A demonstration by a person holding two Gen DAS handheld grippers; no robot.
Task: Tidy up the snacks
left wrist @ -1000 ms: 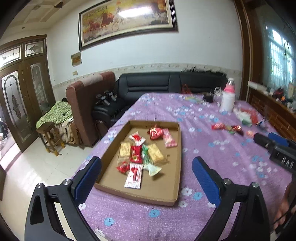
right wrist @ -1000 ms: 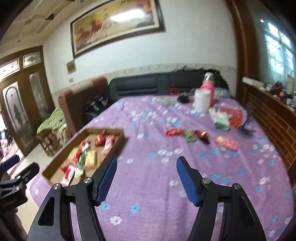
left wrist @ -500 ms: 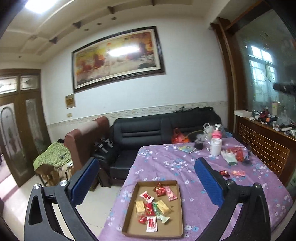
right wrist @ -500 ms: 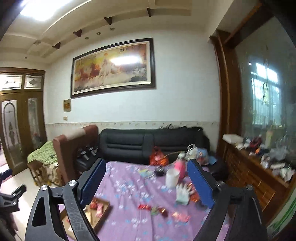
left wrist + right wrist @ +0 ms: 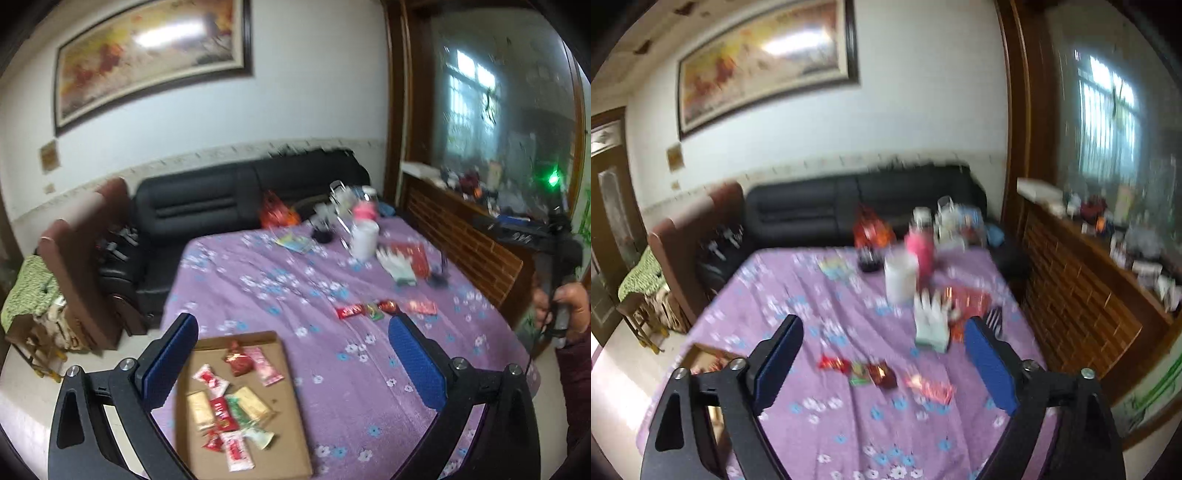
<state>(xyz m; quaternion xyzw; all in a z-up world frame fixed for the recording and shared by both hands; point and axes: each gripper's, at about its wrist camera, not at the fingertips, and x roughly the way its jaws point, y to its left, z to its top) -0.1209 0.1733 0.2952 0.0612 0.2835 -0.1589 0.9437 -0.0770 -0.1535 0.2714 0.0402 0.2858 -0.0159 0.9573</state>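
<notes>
A shallow cardboard tray lies at the near left of the purple flowered table and holds several wrapped snacks. Several loose red and green snacks lie in a row at mid-table, also in the right wrist view, where the tray's corner shows at the left. My left gripper hovers open above the tray's far end, holding nothing. My right gripper hangs above the loose snacks with its jaws wide and closing slightly, nothing between them. A hand grips a black handle at the right edge.
A white cup, a pink bottle, white gloves and a red packet crowd the table's far right. A black sofa stands behind, a brown armchair to the left and a wooden cabinet to the right.
Both grippers rose and drew back from the table, so more of it shows. The views swung up toward the wall and came down again. The right jaws stand wider than a second ago.
</notes>
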